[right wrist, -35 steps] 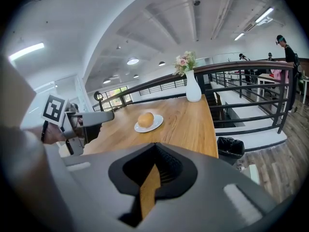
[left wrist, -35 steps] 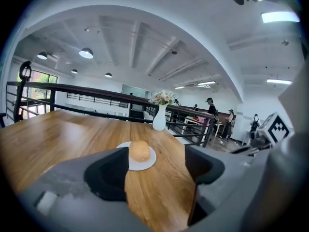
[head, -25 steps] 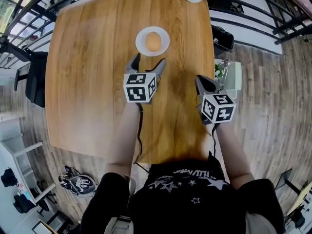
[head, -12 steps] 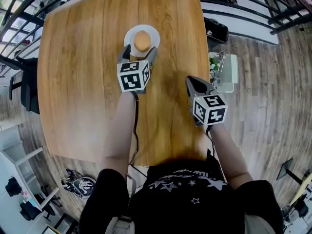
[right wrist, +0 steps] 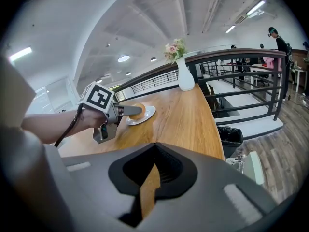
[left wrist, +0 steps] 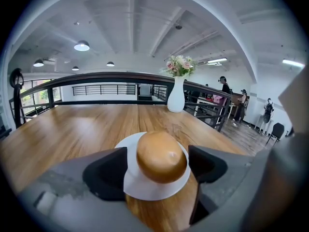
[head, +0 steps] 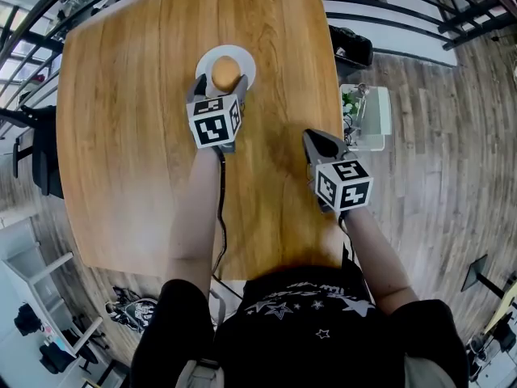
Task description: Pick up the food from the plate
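The left gripper (left wrist: 159,170) holds its jaws apart on either side of the round golden-brown bun (left wrist: 161,156). The bun sits on the small white round plate (left wrist: 145,190), towards the far side of the light wooden table (head: 121,136). The dark pads come close to the bun's sides, but I cannot tell whether they touch it.

The step in hand looks like the last part of the approach, with the grasp itself not yet made. The next move probably calls for a gentle, even closing on the bun's widest part. After that comes a straight lift, so the soft crust is not crushed and the plate is not dragged along.

The right gripper (right wrist: 152,178) is closed, or very nearly so, on nothing; only a thin strip of table shows between its pads. It is held well apart from the plate, near the table's right edge.

Only the left gripper view shows the gap between pads and bun, since from the head view the marker cube covers most of that gripper. The right gripper view adds a side look, with one jaw lying level with the bun just above the plate. Both gripper views show a white vase of flowers (left wrist: 176,95) farther along the table, whereas the head view shows only its top.
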Motion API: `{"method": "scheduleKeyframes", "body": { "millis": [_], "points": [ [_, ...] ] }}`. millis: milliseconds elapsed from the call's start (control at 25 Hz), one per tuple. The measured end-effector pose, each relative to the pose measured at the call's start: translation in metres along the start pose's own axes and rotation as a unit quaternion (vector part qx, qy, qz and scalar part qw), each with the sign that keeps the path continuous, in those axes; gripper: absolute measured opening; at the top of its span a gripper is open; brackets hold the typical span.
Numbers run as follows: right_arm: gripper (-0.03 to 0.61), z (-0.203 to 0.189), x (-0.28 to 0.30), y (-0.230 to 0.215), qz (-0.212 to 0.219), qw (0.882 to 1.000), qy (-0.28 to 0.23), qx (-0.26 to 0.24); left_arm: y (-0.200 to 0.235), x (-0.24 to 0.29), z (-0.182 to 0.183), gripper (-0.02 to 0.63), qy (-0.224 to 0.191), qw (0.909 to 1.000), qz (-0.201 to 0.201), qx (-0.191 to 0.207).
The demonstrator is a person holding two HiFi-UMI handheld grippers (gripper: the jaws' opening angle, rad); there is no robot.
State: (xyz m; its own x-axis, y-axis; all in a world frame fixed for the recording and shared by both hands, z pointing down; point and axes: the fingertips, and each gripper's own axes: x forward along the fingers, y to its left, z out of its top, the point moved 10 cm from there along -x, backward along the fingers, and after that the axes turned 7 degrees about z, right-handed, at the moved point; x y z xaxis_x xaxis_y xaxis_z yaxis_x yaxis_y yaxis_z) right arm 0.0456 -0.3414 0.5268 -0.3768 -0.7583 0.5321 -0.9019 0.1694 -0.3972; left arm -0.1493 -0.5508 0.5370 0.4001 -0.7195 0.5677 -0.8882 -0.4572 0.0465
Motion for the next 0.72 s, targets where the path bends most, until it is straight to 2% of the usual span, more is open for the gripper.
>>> {"method": "scheduleKeyframes", "body": {
  "millis": [120,440,720],
  "points": [
    [0.0,0.0,-0.002,-0.001,-0.002,1.0,-0.001,0.0,0.001,0.001,-0.003,0.333,0.018,0.9997,-0.014,-0.005],
    [0.0,0.007,-0.01,0.0,-0.007,1.0,-0.003,-0.004,0.005,-0.004,-0.002,0.33,0.023,0.999,-0.028,-0.026],
    [0.0,0.01,-0.017,0.0,-0.006,1.0,-0.01,-0.009,0.0,-0.028,-0.01,0.33,0.001,0.9979,-0.033,-0.055]
  ]
}}
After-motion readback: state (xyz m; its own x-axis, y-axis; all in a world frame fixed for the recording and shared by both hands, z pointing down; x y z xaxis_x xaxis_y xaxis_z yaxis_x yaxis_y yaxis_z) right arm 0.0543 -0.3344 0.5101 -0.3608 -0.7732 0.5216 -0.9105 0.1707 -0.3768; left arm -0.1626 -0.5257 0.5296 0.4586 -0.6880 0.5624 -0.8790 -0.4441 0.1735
